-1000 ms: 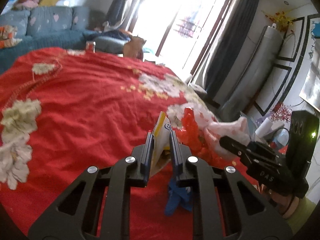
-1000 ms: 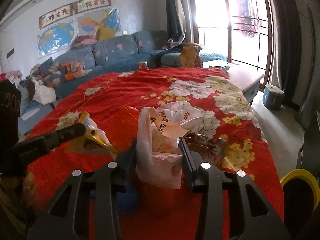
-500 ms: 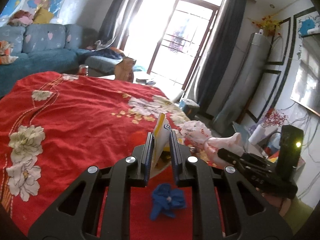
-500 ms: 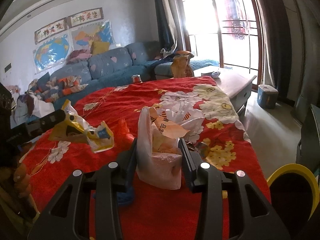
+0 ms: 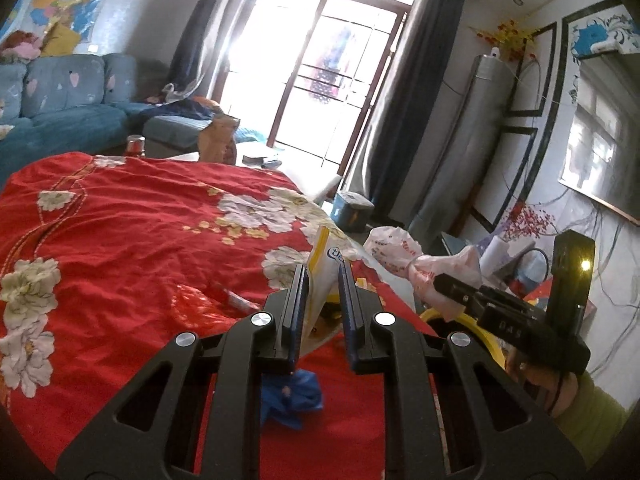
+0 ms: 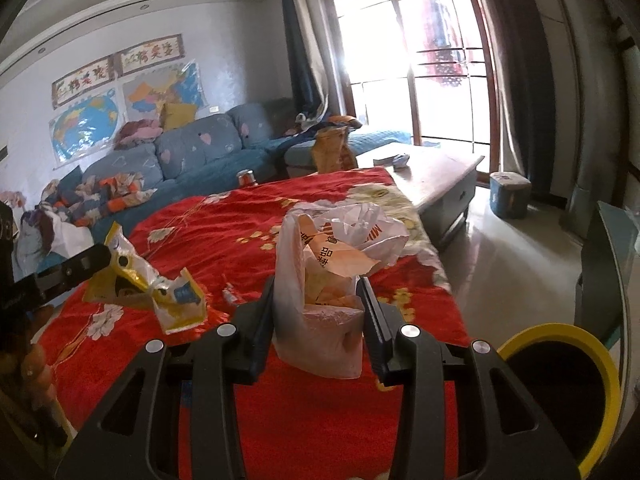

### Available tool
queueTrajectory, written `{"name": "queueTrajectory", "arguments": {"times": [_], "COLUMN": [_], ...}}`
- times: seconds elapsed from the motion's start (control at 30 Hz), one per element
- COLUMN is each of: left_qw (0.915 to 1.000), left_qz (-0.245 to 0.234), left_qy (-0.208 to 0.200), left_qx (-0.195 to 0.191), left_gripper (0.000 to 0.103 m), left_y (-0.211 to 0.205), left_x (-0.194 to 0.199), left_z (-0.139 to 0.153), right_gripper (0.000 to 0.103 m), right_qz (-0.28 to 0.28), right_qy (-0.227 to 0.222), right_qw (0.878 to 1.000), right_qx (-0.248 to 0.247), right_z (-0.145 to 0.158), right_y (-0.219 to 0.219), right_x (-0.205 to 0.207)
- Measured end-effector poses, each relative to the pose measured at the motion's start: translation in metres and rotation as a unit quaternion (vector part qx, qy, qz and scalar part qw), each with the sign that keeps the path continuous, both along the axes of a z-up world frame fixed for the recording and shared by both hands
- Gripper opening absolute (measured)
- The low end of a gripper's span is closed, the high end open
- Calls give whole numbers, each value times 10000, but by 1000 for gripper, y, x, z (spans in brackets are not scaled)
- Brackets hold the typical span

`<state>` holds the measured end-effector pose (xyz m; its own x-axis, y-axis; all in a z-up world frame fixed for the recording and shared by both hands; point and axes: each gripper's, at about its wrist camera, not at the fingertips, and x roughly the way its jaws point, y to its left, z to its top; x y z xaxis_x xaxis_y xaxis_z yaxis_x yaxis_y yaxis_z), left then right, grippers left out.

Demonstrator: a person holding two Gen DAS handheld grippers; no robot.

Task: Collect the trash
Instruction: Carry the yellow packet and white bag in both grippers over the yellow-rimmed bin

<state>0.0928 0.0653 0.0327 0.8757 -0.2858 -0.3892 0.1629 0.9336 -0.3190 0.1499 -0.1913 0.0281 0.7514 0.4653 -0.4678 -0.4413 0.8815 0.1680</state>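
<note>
My left gripper [image 5: 323, 276] is shut on a yellow and white snack wrapper [image 5: 322, 264] and holds it above the red flowered cloth [image 5: 120, 240]. The wrapper also shows in the right wrist view [image 6: 160, 288], hanging from the left gripper's fingers [image 6: 86, 260]. My right gripper [image 6: 318, 292] is shut on a pinkish white plastic bag [image 6: 324, 280] stuffed with paper, held above the cloth's edge; the bag shows in the left wrist view [image 5: 424, 264]. A crumpled blue scrap [image 5: 292, 396] lies on the cloth below my left gripper. A small wrapper [image 6: 232, 294] lies on the cloth.
A yellow-rimmed black bin [image 6: 560, 392] stands on the floor to the right of the bed; its rim shows in the left wrist view [image 5: 460, 320]. A blue sofa [image 6: 192, 156], a low wooden table [image 6: 436, 172], a can [image 6: 247, 178] and a brown paper bag [image 6: 330, 152] stand beyond.
Both grippers have lifted with their loads and swung right toward the bed's edge. The bin has come into view. The blue scrap stays on the cloth.
</note>
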Motion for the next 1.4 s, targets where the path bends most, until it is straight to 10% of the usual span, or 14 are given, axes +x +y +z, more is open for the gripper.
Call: {"name": "queueTrajectory", "arguments": {"times": [1.4], "left_qw": [9916], "left_qz": [-1113], "left_qy": [163], "left_qx": [642], "left_gripper": [11], "left_y": [-131], "left_x": [11], "left_z": [-11], "right_gripper": [38], "right_qz": [-1303], "right_qy": [127], "right_qw": [9913], "right_qx": [96], "right_z": [-19], "right_y": [-134], "right_x": [-21]}}
